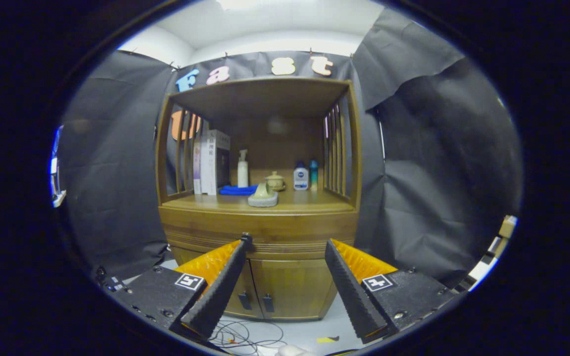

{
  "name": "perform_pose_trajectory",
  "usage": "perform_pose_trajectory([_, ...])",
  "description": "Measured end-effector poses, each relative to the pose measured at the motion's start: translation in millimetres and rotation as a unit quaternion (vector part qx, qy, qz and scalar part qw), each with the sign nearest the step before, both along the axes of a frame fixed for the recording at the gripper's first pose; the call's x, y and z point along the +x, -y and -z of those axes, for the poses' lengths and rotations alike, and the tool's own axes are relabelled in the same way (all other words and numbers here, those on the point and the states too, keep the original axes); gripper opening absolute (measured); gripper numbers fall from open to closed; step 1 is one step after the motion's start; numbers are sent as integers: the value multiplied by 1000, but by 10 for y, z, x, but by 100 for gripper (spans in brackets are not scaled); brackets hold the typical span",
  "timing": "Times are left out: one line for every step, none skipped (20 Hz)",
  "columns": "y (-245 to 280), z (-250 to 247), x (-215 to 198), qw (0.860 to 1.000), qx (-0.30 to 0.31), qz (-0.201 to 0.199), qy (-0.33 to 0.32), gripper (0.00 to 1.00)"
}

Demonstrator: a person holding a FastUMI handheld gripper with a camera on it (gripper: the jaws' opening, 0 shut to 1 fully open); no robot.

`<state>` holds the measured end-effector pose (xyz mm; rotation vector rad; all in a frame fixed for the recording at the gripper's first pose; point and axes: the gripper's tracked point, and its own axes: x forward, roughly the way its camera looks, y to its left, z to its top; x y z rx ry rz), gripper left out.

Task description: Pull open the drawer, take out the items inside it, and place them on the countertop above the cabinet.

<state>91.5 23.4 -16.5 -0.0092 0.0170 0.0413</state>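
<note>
A wooden cabinet (260,232) stands ahead of me, some way off. Its drawer front (285,236) is a ribbed band below the countertop (295,201) and sits closed; a small dark knob (246,239) shows right beside my left fingertip. My gripper (287,243) is open, its two black ribbed fingers (215,291) spread wide with nothing between them, held in front of the drawer band. What lies inside the drawer is hidden.
On the countertop stand books (212,163), a white pump bottle (242,169), a blue cloth (238,190), a grey-green dish (263,197), a small lidded pot (275,181) and two small bottles (301,177). Two lower doors (275,287) are shut. Cables (245,337) lie on the floor.
</note>
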Motion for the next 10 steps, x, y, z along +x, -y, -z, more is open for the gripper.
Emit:
perform_pose_trajectory([14, -23, -97, 1000, -2, -1, 5, 100])
perform_pose_trajectory([18, -39, -169, 1000, -1, -2, 7, 100])
perform_pose_trajectory([30, -49, -239, 1000, 2, -3, 8, 100])
perform_pose_trajectory([41, -53, -290, 1000, 4, -4, 10, 100])
perform_pose_trajectory([80, -58, -340, 1000, 7, 0, 12, 100])
perform_pose_trajectory([114, -51, -367, 1000, 9, 1, 13, 100])
perform_pose_trajectory([156, -41, -389, 1000, 11, 6, 12, 100])
perform_pose_trajectory([199, -31, -416, 1000, 13, 9, 11, 100])
perform_pose_trajectory([245, -24, -432, 1000, 14, 13, 11, 100])
perform_pose_trajectory([280, -12, -441, 1000, 17, 17, 10, 100])
